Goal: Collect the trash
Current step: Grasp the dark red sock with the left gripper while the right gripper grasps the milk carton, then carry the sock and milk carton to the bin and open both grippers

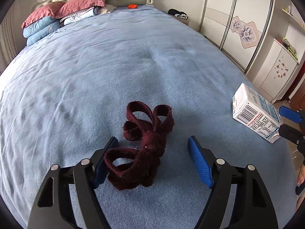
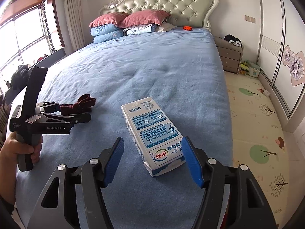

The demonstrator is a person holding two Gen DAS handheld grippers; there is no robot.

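Note:
A dark red knotted fabric strap (image 1: 144, 143) lies on the blue bedspread (image 1: 114, 66). My left gripper (image 1: 153, 141) is open, its blue pads on either side of the strap's near part. A white and blue milk carton (image 2: 154, 133) lies on its side near the bed's right edge; it also shows in the left wrist view (image 1: 253, 112). My right gripper (image 2: 152, 143) is open around the carton's near end, with the right pad close to or touching the carton. The strap (image 2: 80, 105) and left gripper (image 2: 63, 112) show at the left of the right wrist view.
Red and blue pillows (image 2: 122, 24) are stacked at the headboard, with a small orange object (image 2: 187, 27) beside them. A nightstand (image 2: 229, 55) and a wardrobe (image 2: 282, 47) stand to the right. A patterned play mat (image 2: 257, 124) covers the floor beside the bed.

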